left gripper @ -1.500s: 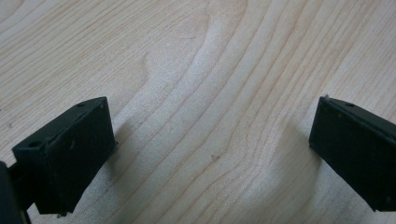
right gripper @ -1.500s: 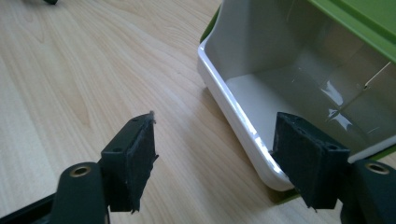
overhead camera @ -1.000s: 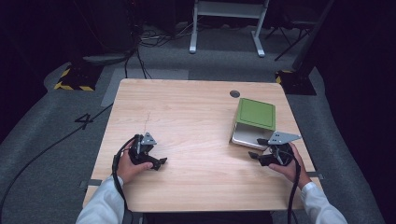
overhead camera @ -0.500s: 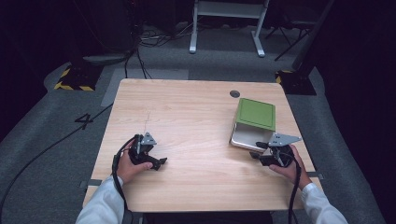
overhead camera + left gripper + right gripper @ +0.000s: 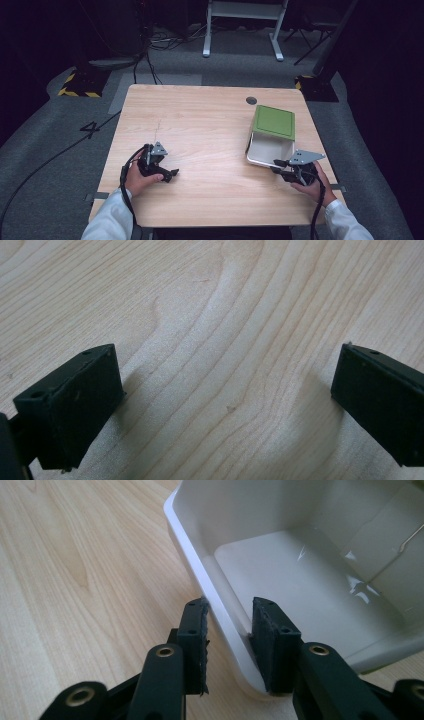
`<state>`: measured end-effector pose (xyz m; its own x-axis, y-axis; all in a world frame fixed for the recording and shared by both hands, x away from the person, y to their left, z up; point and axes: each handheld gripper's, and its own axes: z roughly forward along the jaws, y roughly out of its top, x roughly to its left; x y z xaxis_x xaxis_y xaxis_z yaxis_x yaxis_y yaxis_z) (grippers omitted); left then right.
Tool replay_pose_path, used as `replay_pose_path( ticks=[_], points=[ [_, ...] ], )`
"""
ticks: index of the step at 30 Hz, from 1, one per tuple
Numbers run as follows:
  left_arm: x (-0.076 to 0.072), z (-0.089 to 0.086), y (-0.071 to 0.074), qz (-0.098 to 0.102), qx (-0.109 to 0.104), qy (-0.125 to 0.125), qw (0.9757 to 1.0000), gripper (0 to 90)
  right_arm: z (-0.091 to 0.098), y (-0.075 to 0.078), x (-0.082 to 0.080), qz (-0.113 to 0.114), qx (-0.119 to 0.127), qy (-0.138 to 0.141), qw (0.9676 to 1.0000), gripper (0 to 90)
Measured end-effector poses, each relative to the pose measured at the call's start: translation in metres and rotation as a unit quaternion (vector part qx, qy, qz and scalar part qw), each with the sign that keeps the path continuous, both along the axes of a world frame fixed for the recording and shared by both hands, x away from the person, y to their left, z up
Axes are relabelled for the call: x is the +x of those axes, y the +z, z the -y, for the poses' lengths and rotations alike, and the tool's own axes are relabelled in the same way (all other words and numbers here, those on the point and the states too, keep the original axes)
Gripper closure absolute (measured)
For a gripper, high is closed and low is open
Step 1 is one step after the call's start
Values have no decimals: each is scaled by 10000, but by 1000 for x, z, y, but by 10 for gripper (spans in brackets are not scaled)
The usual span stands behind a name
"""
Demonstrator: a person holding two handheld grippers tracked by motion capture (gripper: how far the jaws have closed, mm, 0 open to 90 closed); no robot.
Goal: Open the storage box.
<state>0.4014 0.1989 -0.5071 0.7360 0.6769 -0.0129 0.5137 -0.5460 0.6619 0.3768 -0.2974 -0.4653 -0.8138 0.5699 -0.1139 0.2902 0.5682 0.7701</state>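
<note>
A white open box (image 5: 267, 150) stands at the table's right side, and a green lid (image 5: 273, 121) lies tilted over its far half. My right gripper (image 5: 276, 165) is at the box's near corner. In the right gripper view its jaws straddle the box (image 5: 300, 575) wall, one pad outside and one inside, so my right gripper (image 5: 229, 625) is shut on the rim. The box looks empty inside. My left gripper (image 5: 172, 174) rests low over the wooden table (image 5: 210, 115) at the front left. Its jaws stand wide apart, and my left gripper (image 5: 225, 400) has only bare wood between them.
A small dark round hole (image 5: 251, 100) sits in the tabletop beyond the lid. Cables trail from both grippers over the table's front edge. Grey floor, a white stand's legs and dark equipment lie behind the table.
</note>
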Motion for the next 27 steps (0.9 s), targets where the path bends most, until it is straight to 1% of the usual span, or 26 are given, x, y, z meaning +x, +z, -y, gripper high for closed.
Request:
replay_pose_path(
  ticks=[3, 7, 11, 19, 27],
  points=[
    [0, 0, 0, 1, -1, 1, 10000, 2, 2, -1, -3, 3, 2, 57, 10000, 691],
    [0, 0, 0, -4, 4, 0, 10000, 2, 4, -1, -9, -76, 85, 179, 9998, 706],
    [0, 0, 0, -3, 4, 0, 10000, 2, 3, -1, -15, -80, 62, 237, 9997, 705],
    [0, 0, 0, 1, -1, 4, 10000, 2, 4, -1, -24, -120, 104, 281, 9995, 706],
    [0, 0, 0, -3, 4, 1, 10000, 2, 3, -2, -30, -113, 124, 326, 9993, 705]
  ],
)
